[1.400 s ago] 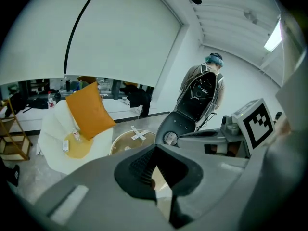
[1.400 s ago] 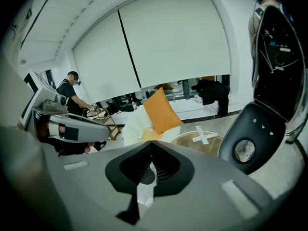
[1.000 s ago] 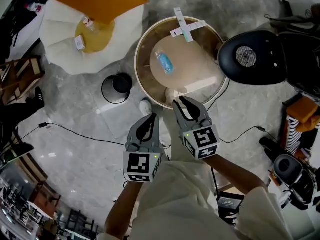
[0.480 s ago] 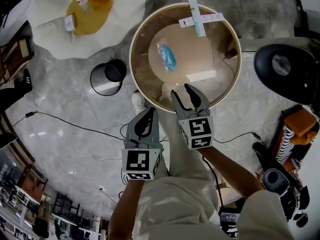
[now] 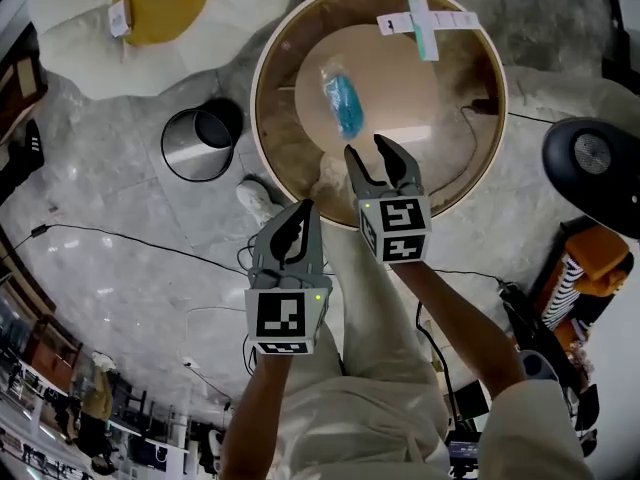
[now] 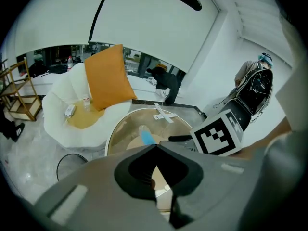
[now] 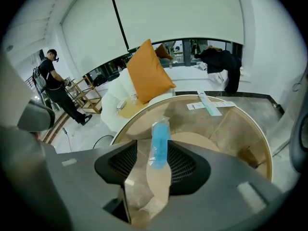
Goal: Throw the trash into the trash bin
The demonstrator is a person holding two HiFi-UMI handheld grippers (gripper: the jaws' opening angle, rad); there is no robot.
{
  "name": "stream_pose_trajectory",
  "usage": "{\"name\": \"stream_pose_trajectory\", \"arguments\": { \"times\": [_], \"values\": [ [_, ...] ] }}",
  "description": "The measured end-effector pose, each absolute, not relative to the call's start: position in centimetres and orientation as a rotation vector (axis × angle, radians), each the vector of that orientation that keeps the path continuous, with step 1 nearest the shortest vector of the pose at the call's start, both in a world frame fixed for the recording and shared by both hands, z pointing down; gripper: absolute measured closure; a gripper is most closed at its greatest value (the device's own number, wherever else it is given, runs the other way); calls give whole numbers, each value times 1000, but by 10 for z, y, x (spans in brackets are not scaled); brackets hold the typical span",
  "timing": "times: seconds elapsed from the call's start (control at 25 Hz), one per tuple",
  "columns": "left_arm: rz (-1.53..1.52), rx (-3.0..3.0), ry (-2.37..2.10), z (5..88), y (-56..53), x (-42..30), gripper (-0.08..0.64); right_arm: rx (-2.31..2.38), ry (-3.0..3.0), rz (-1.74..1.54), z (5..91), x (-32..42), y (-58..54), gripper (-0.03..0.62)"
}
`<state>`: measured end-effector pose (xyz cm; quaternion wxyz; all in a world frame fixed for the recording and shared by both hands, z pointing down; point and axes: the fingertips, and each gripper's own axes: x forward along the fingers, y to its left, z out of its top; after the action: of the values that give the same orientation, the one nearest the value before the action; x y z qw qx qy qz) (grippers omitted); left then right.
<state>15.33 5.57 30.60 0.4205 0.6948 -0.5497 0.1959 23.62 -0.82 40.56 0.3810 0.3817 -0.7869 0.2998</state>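
A blue plastic wrapper (image 5: 343, 105) lies on the raised middle of a round wooden table (image 5: 268, 118). My right gripper (image 5: 368, 154) hangs over the table's near edge, just short of the wrapper. Its jaws have just been opening and now stand open, with nothing between the pads. In the right gripper view the wrapper (image 7: 159, 146) shows beyond the gap of that gripper (image 7: 157, 170). My left gripper (image 5: 300, 214) is lower left, off the table, with its jaw tips together and empty; the left gripper view shows this gripper (image 6: 155, 149) the same way. A round black trash bin (image 5: 197, 145) stands on the floor left of the table.
White paper strips (image 5: 425, 18) lie crossed at the table's far rim. A white armchair with a yellow seat pad (image 5: 150, 8) is far left, a black round chair (image 5: 595, 168) at right. A cable (image 5: 120, 243) runs over the stone floor. A person (image 7: 55, 85) stands far off.
Both grippers have come down and forward toward the table. The right jaws have spread wider. The table and wrapper now show larger and nearer.
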Motion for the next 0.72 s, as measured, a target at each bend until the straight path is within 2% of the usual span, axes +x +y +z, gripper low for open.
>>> {"name": "stream_pose_trajectory", "arguments": {
  "times": [0.64, 0.72],
  "values": [
    [476, 1685, -1361, 360, 59, 155, 559, 966, -1904, 758, 496, 237, -21, 376],
    [479, 1685, -1354, 362, 60, 157, 559, 958, -1885, 761, 505, 239, -22, 396]
  ]
}}
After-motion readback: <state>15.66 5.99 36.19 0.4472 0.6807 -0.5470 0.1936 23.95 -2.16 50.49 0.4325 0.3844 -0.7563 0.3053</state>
